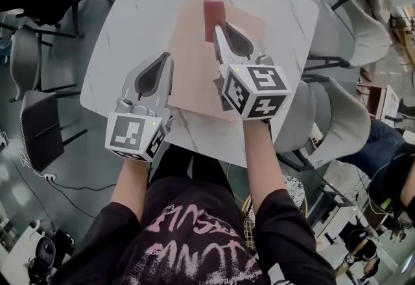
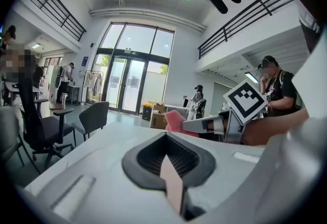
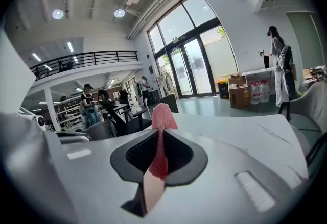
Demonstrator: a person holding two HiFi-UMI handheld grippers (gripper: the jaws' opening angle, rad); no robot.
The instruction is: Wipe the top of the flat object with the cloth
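The table (image 1: 139,11) fills the upper centre of the head view. The flat object (image 1: 194,66), a pale pink board, lies flat on it at frame centre.

The right gripper (image 1: 217,29) has its jaws clamped on the red cloth (image 1: 214,14). The cloth lies on the board's far edge, at upper centre. In the right gripper view the cloth (image 3: 162,116) rises from between the closed jaws.

The left gripper (image 1: 166,56) sits at centre left, its tip just beside the board's left edge. Its jaws are pressed together, with nothing visible between them.
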